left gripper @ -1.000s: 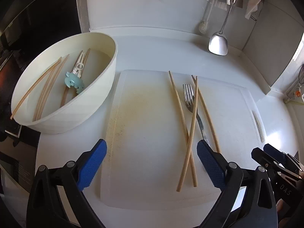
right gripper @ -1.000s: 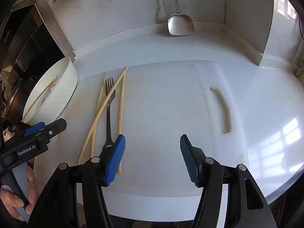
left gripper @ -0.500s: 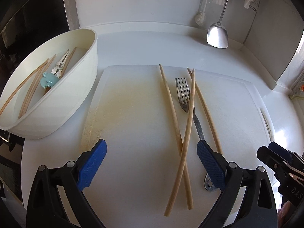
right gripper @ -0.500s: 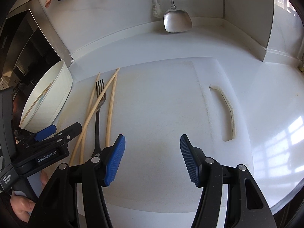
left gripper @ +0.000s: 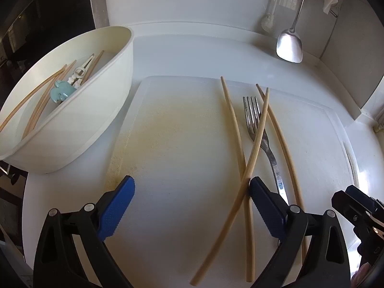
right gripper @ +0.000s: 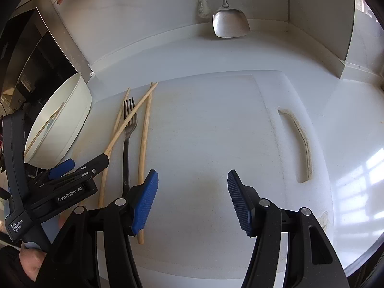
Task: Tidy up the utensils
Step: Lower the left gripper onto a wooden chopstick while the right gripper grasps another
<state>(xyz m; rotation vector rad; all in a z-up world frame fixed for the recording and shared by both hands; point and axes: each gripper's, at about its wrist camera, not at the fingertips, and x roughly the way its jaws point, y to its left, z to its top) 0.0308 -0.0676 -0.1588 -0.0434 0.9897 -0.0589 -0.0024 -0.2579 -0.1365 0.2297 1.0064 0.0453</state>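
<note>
Left wrist view: the bowl (left gripper: 79, 110) already holds several chopsticks. On the cutting board (left gripper: 182, 144), three chopsticks (left gripper: 258, 134) and a fork (left gripper: 254, 117) remain. The left gripper (left gripper: 192, 204) and right gripper (right gripper: 192, 199) gape, empty.

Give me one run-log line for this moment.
left gripper: open, over chopsticks | right gripper: open, empty | fork: on board

Three wooden chopsticks (left gripper: 236, 129) and a metal fork (left gripper: 260, 129) flat on the cutting board (left gripper: 172, 129), one chopstick crossing the fork, more chopsticks in the white bowl (left gripper: 96, 110)
</note>
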